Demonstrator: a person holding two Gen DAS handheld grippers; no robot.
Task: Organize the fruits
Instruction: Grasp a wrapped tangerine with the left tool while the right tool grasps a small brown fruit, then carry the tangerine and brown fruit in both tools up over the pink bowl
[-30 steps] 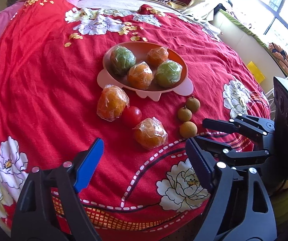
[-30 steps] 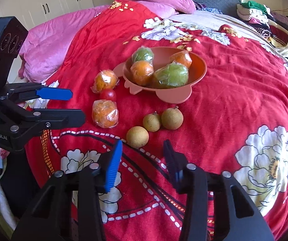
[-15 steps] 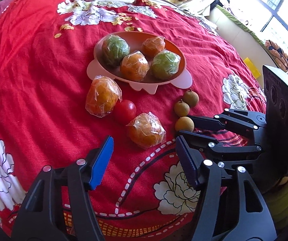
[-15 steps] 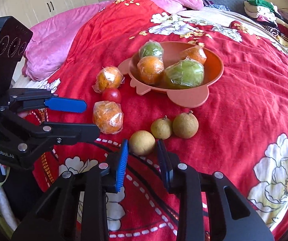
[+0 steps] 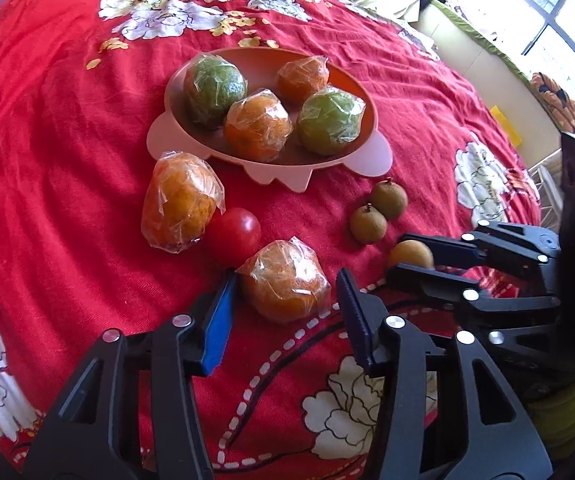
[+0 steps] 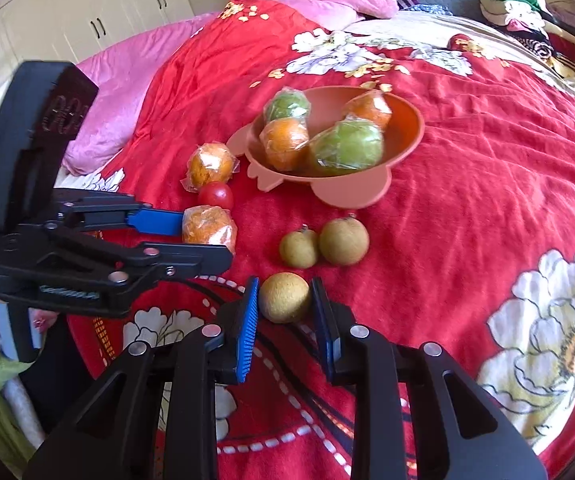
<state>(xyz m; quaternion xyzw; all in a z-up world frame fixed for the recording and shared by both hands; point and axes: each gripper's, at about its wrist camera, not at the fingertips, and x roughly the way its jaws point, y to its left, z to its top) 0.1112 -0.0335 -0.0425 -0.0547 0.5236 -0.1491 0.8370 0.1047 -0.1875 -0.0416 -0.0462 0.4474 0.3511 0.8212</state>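
Fruits: they lie on the red flowered bedspread, some in the pink bowl, some loose in front of it.
Bowl: it holds two green wrapped fruits and two orange wrapped ones.
Loose fruit: a wrapped orange sits just beside the tomato, and two small brown fruits touch each other near the bowl's foot.
My left gripper: my fingers have just been closing around the near wrapped orange; it sits between them, the blue pad at its plastic on one side, a small gap showing on the other.
My right gripper: my fingers have drawn in tight, and both pads press the sides of the round brown fruit, which rests on the bedspread.
Spacing: my two grippers work side by side, close together.
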